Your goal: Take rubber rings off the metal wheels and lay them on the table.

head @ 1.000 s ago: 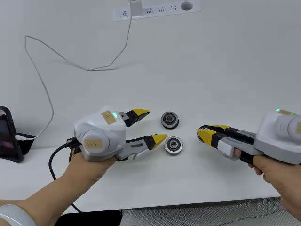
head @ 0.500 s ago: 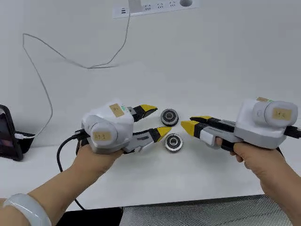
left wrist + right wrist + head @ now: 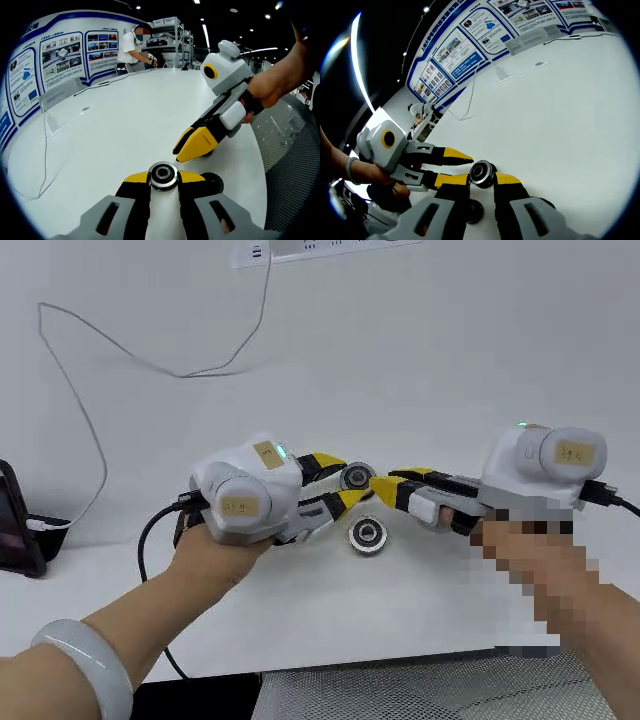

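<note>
My left hand-held gripper (image 3: 346, 479) is clamped on one metal wheel (image 3: 164, 174): in the left gripper view the wheel sits right at the front of my jaws, with a yellow tip pressed to each side of it and its hub facing the camera. I cannot tell whether it is resting on the white tabletop (image 3: 450, 370) or raised just off it. My right hand-held gripper (image 3: 383, 487) points in from the opposite side, its yellow tips just beside the same wheel. In the right gripper view its jaws stand a little apart, with the wheel at the gap between their tips, and I cannot tell whether they touch it. The second wheel (image 3: 367, 536) lies flat on the tabletop, nearer to me than the held one, just below where the two sets of tips meet and touched by neither. A thin white cable (image 3: 100, 352) loops across the far left of the tabletop, well apart from the wheels, and a dark device (image 3: 10, 530) stands at the left edge.
</note>
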